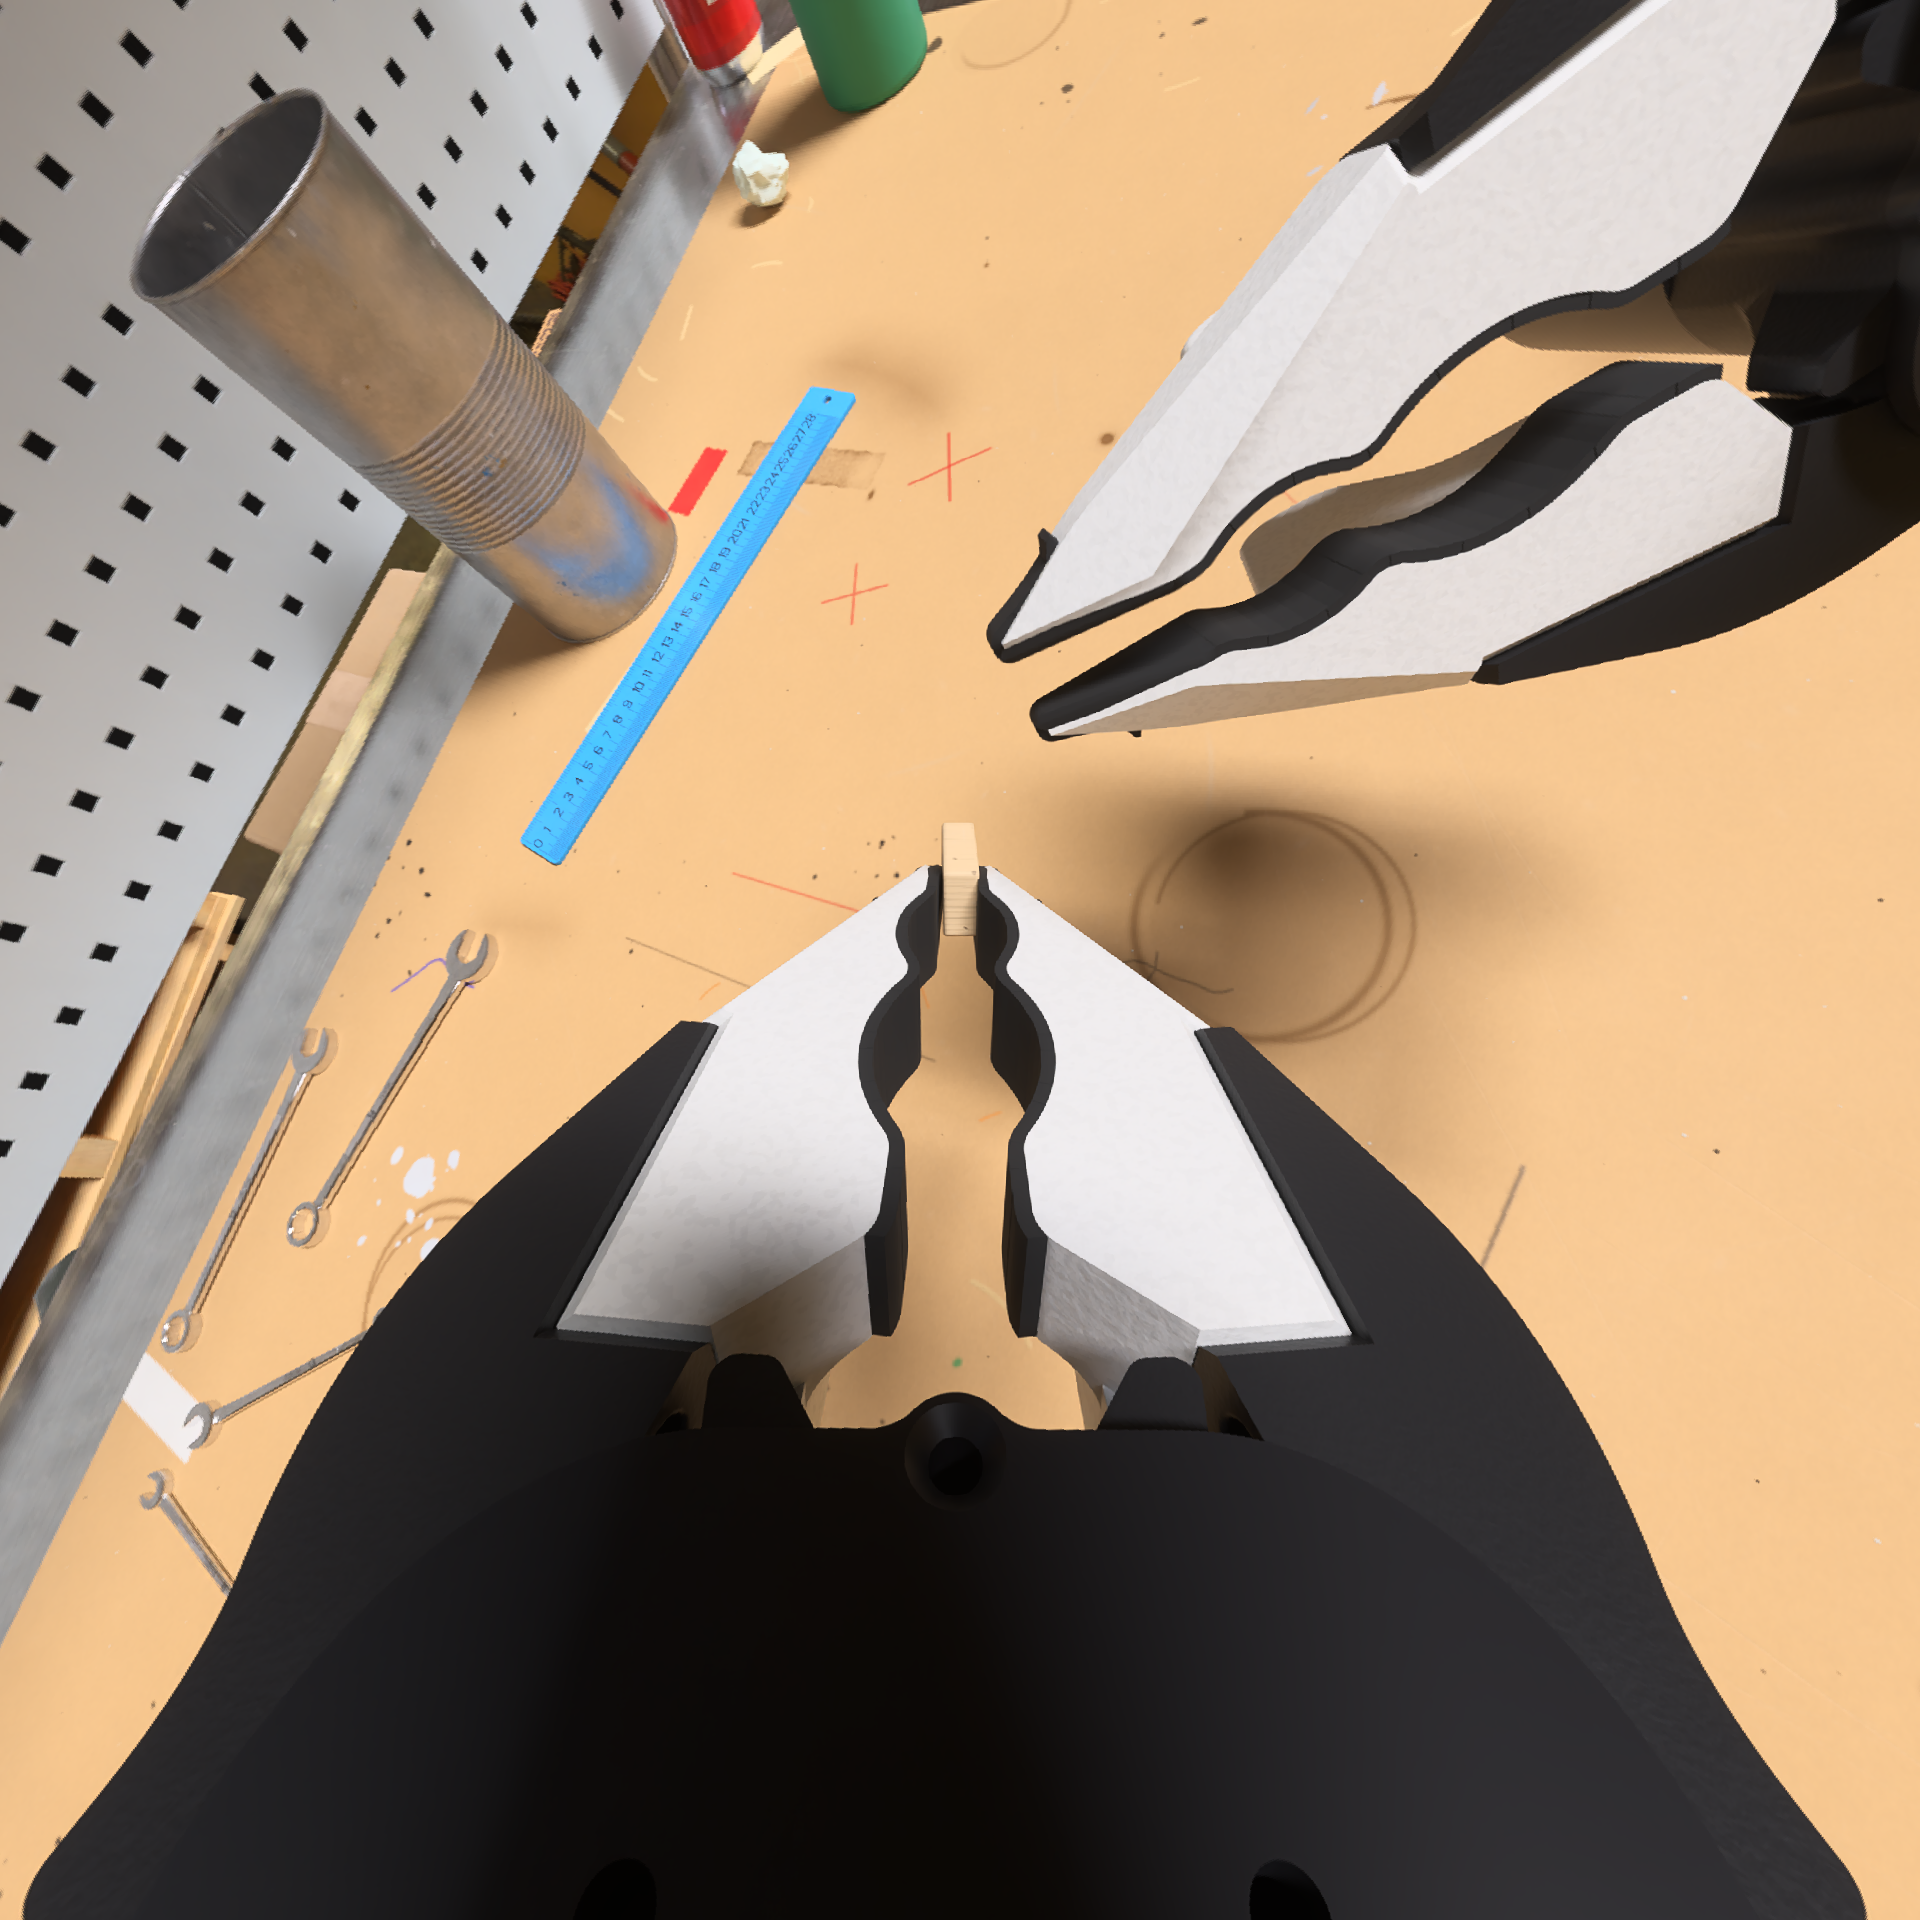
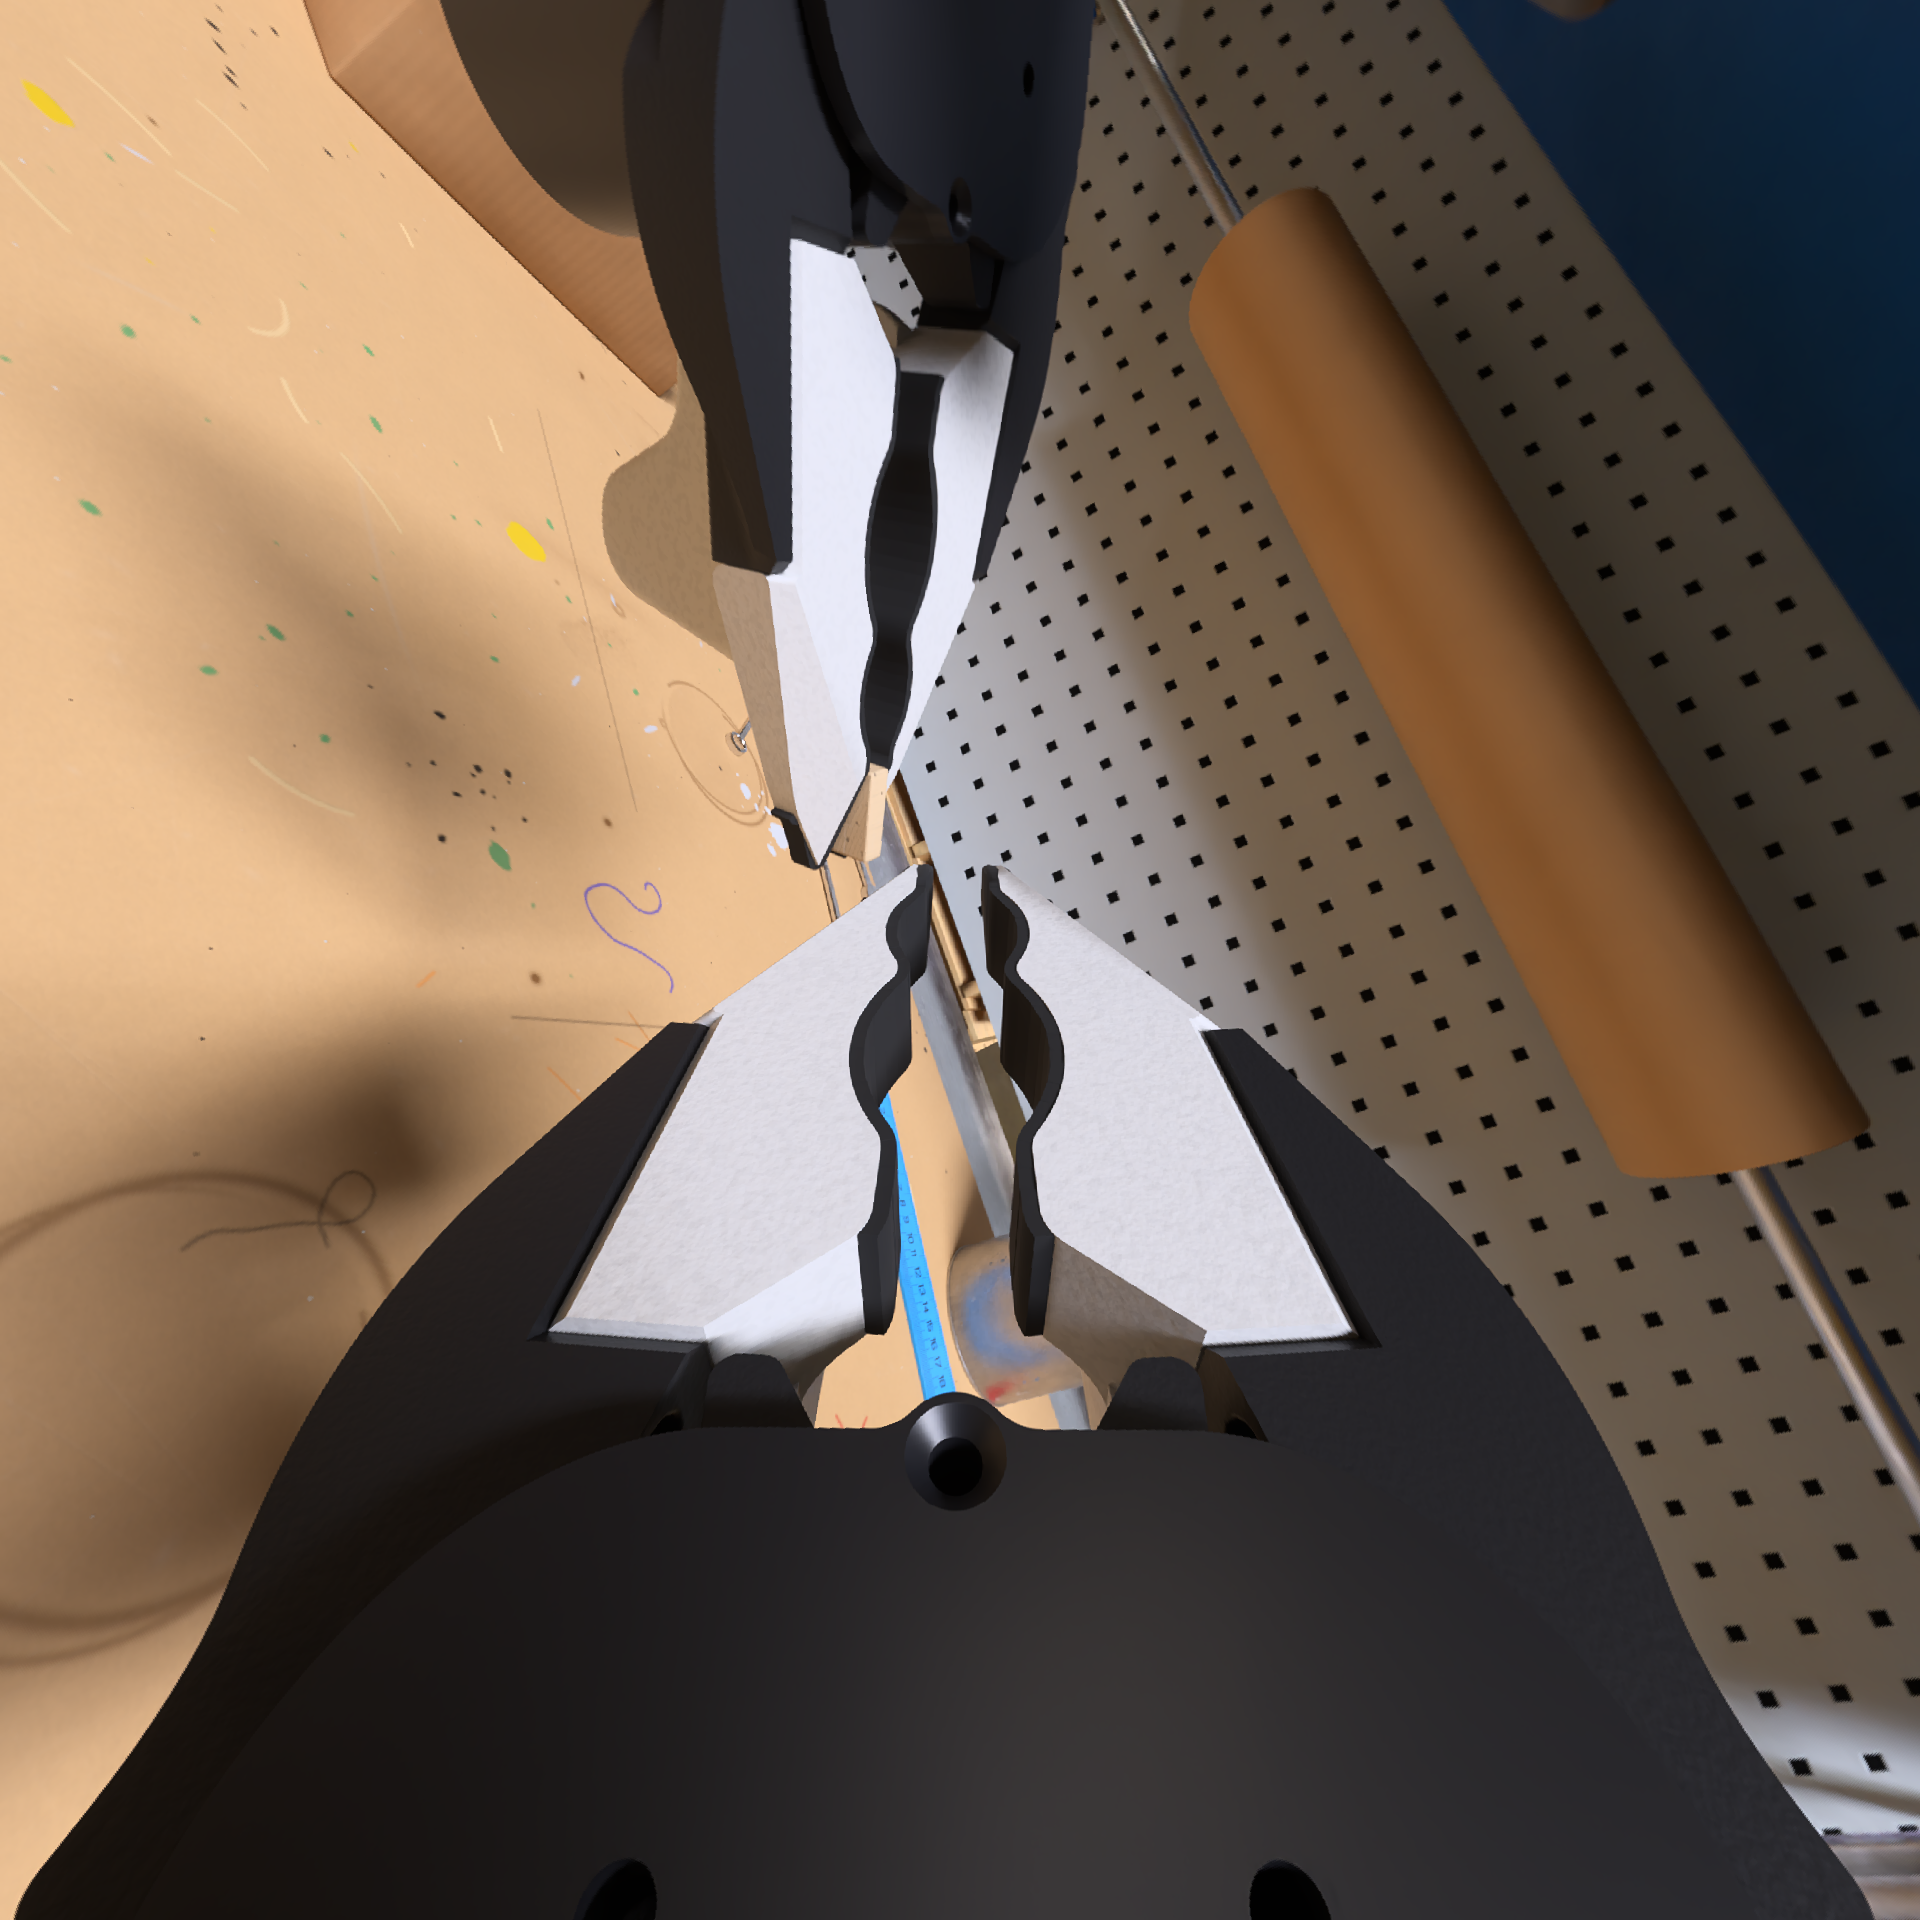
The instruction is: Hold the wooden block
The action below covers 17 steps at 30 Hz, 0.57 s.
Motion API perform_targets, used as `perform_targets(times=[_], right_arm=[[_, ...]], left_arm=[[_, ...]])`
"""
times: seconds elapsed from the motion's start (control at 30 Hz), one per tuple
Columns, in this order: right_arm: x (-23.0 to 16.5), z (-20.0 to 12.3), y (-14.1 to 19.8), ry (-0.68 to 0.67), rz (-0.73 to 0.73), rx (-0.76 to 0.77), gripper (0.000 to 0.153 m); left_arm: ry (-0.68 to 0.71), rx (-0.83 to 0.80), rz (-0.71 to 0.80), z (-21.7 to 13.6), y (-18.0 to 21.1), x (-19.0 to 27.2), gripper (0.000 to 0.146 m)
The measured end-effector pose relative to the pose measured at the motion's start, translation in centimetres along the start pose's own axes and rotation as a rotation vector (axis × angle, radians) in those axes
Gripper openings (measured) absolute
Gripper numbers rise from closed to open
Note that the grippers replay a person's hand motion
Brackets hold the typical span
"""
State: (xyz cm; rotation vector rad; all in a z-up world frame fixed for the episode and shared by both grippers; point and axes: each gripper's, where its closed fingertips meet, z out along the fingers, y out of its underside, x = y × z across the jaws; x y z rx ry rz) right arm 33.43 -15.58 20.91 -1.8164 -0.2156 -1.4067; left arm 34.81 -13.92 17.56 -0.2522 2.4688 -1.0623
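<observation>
A small pale wooden block [image 1: 958,883] is pinched upright between the tips of my left gripper [image 1: 958,871], held above the tan workbench [image 1: 1351,1247]. In the right wrist view the left gripper [image 2: 847,831] points down from the top with the block [image 2: 871,816] at its tips. My right gripper [image 2: 954,881] stands a short way from the block, its jaws a little apart with nothing between them. It shows at the upper right of the left wrist view [image 1: 1023,681], tips aimed towards the block and clear of it.
A metal pipe [image 1: 395,374], a blue ruler [image 1: 686,623] and several wrenches [image 1: 390,1081] lie to the left, by the pegboard wall [image 1: 156,520]. A green bottle [image 1: 857,47] and crumpled paper [image 1: 761,175] sit farther back. A brown roll [image 2: 1507,675] hangs on the pegboard.
</observation>
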Motion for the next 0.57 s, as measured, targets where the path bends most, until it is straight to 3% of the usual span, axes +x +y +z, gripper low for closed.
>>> perform_targets(times=[0.23,0.57], right_arm=[[0.03,-0.06,-0.05,0.010,-0.019,-0.002,0.005],[-0.15,-0.13,0.25,-0.006,-0.021,0.000,0.012]], left_arm=[[0.020,-0.013,0.004,0.16,0.14,0.43,0.005],[0.029,-0.023,-0.007,0.04,0.34,0.31,0.005]])
